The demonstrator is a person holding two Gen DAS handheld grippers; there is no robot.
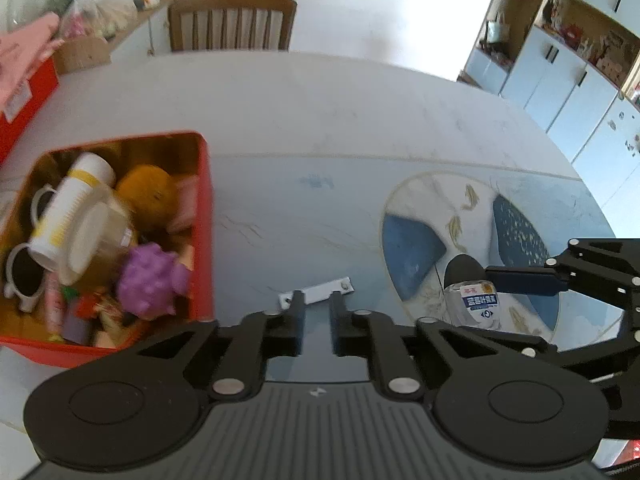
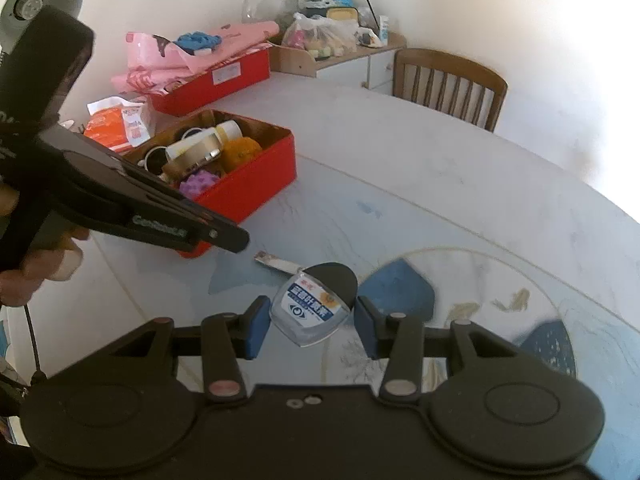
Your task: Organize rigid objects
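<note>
Two claws are in my views. My right claw (image 2: 308, 326) grips a small clear bottle (image 2: 314, 308) with a dark cap, lifted above the desk (image 2: 440, 168). My left claw (image 1: 316, 320) hangs slightly parted and empty over a flat white strip (image 1: 320, 291), just beside the red bin (image 1: 202, 216) of objects.

Bright daylight, both views. Blown-out white at upper right of left wrist view, wall (image 1: 360, 4) washed out there; same glare along right edge of right wrist view. Strong fisheye bend: table (image 1: 320, 128) edge curves, dark vignette at corners. Motion blur on contents of red box (image 1: 202, 240) at left, esp. white bottle (image 1: 68, 216). Bottle label (image 2: 310, 306) fairly sharp at centre of right wrist view. Soft shadows only, slight bluish cast.
</note>
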